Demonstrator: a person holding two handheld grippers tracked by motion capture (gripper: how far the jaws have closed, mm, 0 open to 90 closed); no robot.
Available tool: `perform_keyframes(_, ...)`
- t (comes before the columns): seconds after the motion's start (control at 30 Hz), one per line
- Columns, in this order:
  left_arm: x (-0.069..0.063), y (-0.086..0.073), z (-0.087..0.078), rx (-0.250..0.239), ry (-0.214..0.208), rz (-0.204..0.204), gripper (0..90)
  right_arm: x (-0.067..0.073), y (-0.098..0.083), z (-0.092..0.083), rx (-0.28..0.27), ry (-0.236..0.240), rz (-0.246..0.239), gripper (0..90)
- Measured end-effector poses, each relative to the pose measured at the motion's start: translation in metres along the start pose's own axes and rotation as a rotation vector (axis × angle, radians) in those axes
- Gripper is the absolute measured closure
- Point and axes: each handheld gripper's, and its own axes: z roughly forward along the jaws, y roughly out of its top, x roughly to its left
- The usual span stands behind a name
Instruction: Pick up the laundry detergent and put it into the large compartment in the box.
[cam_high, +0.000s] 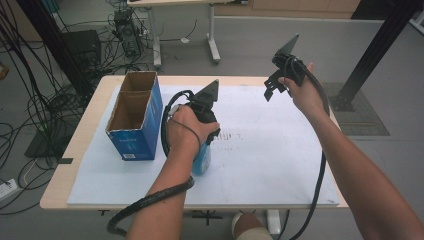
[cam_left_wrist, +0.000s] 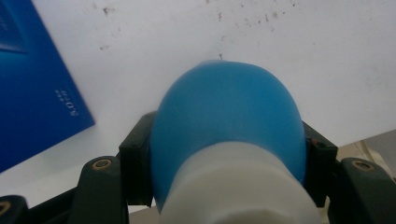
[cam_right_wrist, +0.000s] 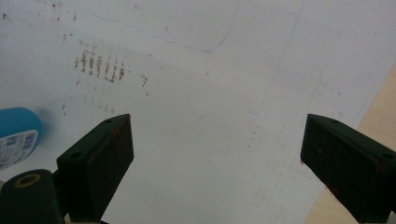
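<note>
The left gripper (cam_left_wrist: 229, 182) pinches a blue bottle (cam_left_wrist: 229, 126) between its two pads, one on each flank, just above the white cap. The bottle hangs over the white board (cam_high: 270, 160), near the blue box (cam_high: 135, 125) at the board's left edge. The right gripper (cam_right_wrist: 215, 158) hovers with jaws spread wide near the far right corner.

The blue bottle (cam_high: 202, 162) sits mostly behind the left hand (cam_high: 186, 131) — label print (right gripper view) unreadable.

One blue bottle (cam_high: 202, 161), one open cardboard box (cam_high: 136, 116), one table (cam_high: 75, 145).
</note>
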Motion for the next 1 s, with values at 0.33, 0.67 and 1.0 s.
perform_keyframes(0.33, 0.000, 0.003, -0.061, -0.019, 0.034, 0.010, 37.9, 0.006, -0.001, -0.009, -0.004, -0.005, -0.022, 9.4)
perform_keyframes(0.67, 0.023, 0.002, -0.123, -0.072, 0.025, -0.030, 37.8, 0.008, -0.001, -0.013, -0.003, -0.009, -0.038, 9.4)
perform_keyframes(1.0, 0.056, -0.001, -0.175, -0.128, 0.022, -0.129, 37.9, 0.016, 0.005, -0.012, 0.006, -0.013, -0.067, 9.4)
